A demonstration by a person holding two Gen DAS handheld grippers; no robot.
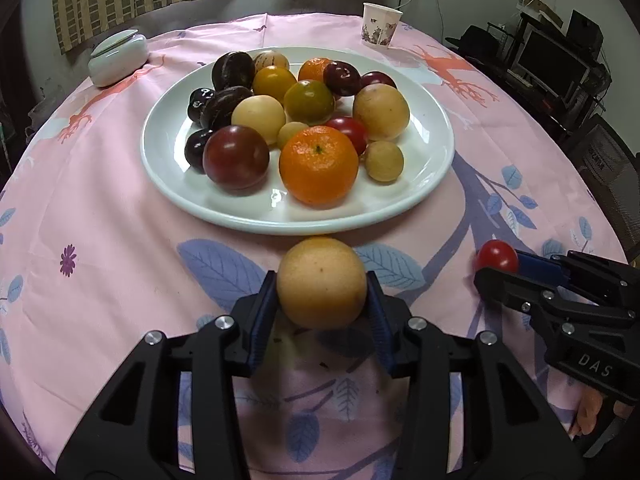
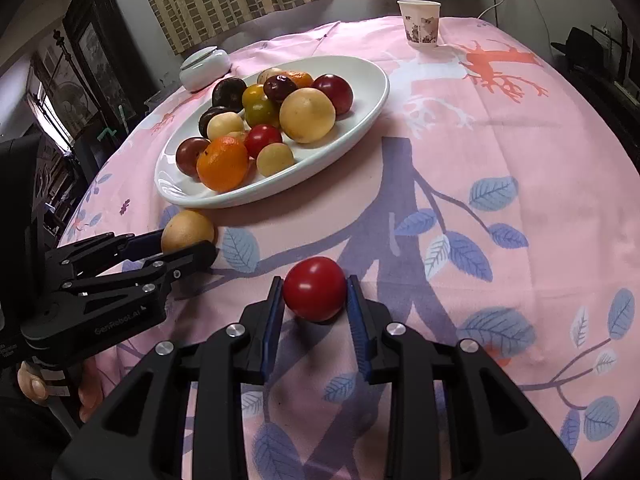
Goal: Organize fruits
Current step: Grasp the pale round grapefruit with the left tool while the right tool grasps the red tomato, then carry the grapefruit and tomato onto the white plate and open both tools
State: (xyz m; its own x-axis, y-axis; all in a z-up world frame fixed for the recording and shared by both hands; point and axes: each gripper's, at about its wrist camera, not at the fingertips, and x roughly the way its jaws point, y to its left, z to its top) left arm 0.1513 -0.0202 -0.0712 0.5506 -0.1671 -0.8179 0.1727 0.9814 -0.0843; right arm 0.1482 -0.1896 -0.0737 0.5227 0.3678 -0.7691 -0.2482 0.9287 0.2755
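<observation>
A white plate (image 1: 420, 196) in the middle of the table holds several fruits: oranges, yellow and dark red ones. It also shows in the right wrist view (image 2: 360, 128). My left gripper (image 1: 322, 292) is shut on a yellow round fruit (image 1: 322, 282) just in front of the plate's near rim, low over the cloth. It also shows in the right wrist view (image 2: 187, 232). My right gripper (image 2: 315, 292) is shut on a small red fruit (image 2: 315, 288), to the right of the left gripper. The red fruit also shows in the left wrist view (image 1: 497, 255).
A pink cloth with blue leaves (image 1: 120, 240) covers the round table. A paper cup (image 1: 379, 25) stands at the far right edge. A white lidded jar (image 1: 116, 58) stands at the far left. Curtains hang behind.
</observation>
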